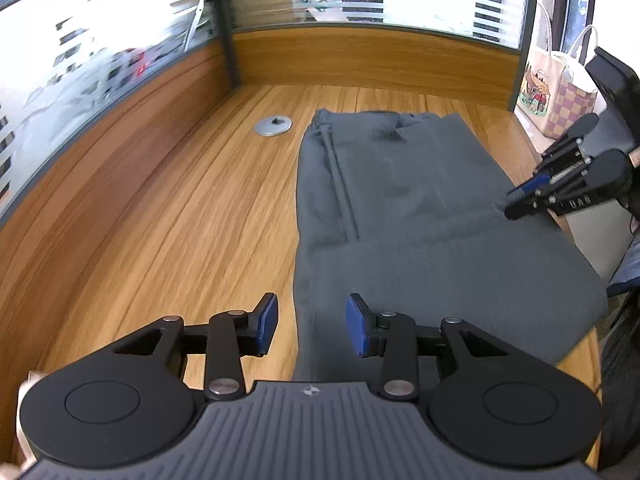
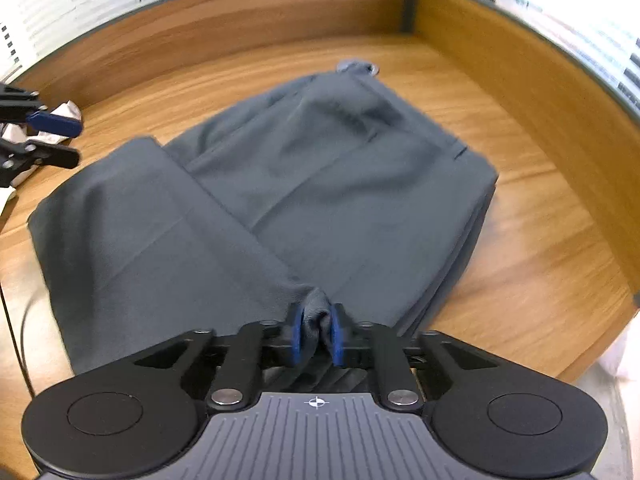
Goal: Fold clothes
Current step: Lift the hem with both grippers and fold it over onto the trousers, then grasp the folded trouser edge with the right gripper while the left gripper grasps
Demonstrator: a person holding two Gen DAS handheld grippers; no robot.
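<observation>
Dark grey trousers [image 1: 420, 216] lie partly folded on the wooden desk [image 1: 180, 208]. My left gripper [image 1: 312, 326] is open and empty, its blue pads just above the near left edge of the cloth. My right gripper [image 2: 316, 330] is shut on a pinched bunch of the trousers [image 2: 280, 200] at their near edge. It also shows in the left wrist view [image 1: 516, 204] at the cloth's right edge. The left gripper shows open at the far left of the right wrist view [image 2: 60, 140].
A round silver cable grommet [image 1: 273, 125] sits in the desk left of the trousers. Wooden partition walls [image 1: 360, 60] with glass above enclose the desk at the back and left. A tote bag [image 1: 556, 92] stands off the desk's right end.
</observation>
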